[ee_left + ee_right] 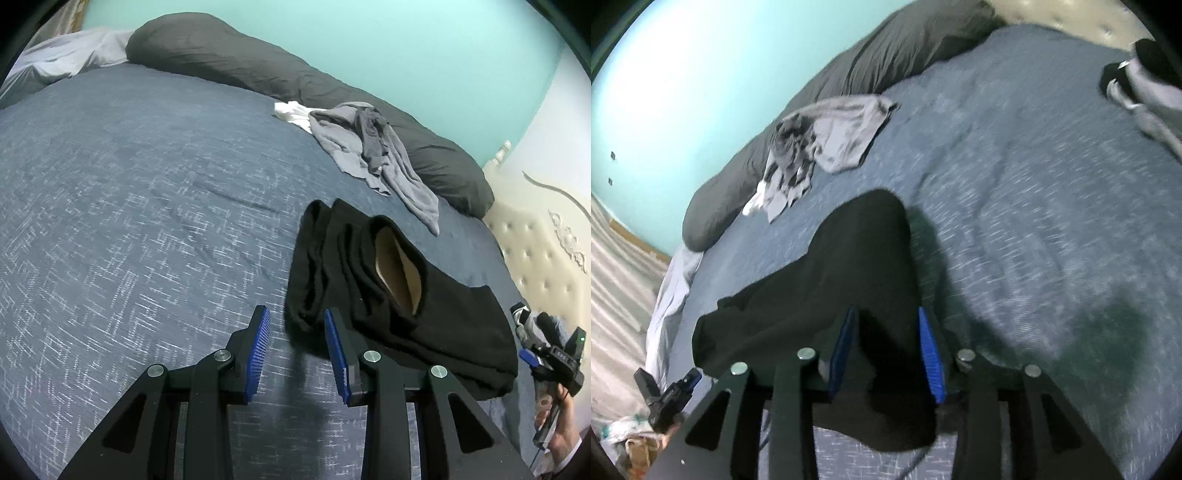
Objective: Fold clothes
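A black garment [436,306] lies folded in layers on the blue bedspread [129,221], with a tan lining showing at one opening. My left gripper [296,312] stands open just left of its near edge, and nothing is between its blue pads [258,343]. In the right wrist view the same black garment [857,251] runs under and between the fingers of my right gripper [886,310]. Its pads stand apart and do not press the cloth. A hand holds the right gripper [550,354] at the garment's right side. The left gripper [670,398] shows at the lower left.
A crumpled pile of grey clothes [369,147] and a white piece [291,110] lie against a long dark grey pillow [240,59] at the far side. A cream tufted headboard [535,251] bounds the right. A black and grey item [1137,81] lies at the far right.
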The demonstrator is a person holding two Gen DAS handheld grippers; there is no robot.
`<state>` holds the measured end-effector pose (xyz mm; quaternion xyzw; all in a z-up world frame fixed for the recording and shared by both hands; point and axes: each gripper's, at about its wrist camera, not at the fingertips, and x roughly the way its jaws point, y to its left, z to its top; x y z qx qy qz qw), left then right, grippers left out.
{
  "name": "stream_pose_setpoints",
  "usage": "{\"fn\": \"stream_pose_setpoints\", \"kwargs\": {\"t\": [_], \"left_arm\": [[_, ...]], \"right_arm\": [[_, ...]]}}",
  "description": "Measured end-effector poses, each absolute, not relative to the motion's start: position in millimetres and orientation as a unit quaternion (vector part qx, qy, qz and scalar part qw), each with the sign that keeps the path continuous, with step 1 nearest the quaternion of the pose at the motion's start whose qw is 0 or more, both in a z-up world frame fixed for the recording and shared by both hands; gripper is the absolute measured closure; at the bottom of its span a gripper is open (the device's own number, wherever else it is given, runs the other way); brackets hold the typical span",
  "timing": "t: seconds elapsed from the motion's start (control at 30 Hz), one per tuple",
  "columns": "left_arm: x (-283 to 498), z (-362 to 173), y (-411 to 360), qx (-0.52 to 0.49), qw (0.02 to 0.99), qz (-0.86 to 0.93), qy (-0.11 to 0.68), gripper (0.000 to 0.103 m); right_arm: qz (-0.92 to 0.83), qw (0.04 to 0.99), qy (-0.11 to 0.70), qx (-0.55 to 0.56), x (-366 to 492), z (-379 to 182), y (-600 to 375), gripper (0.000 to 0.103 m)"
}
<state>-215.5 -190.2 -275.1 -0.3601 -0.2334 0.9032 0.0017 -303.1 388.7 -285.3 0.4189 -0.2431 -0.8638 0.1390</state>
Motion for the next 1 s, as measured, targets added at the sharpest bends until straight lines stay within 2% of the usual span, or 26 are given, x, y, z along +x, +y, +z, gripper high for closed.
{"fn": "stream_pose_setpoints", "kwargs": {"t": [0.27,0.47,0.83,1.0], "left_arm": [[-213,-273,-167,-0.362,0.012,0.908,-0.208,0.069],[-215,-273,-161,-0.368,0.023,0.907,-0.203,0.069],[-241,-254,-147,-0.371,0.061,0.901,-0.216,0.069],[-279,-228,-142,-0.391,0.073,0.892,-0.214,0.062]], "right_arm": [[-0.873,0.13,-0.294,0.367,-264,-281,389,0.058],[-0.845,0.167,-0.336,0.38,-254,-300,358,0.057],[-0.837,0.188,-0.326,0.397,-263,-323,324,0.053],[-0.83,0.202,-0.331,0.401,-267,-331,321,0.05]]}}
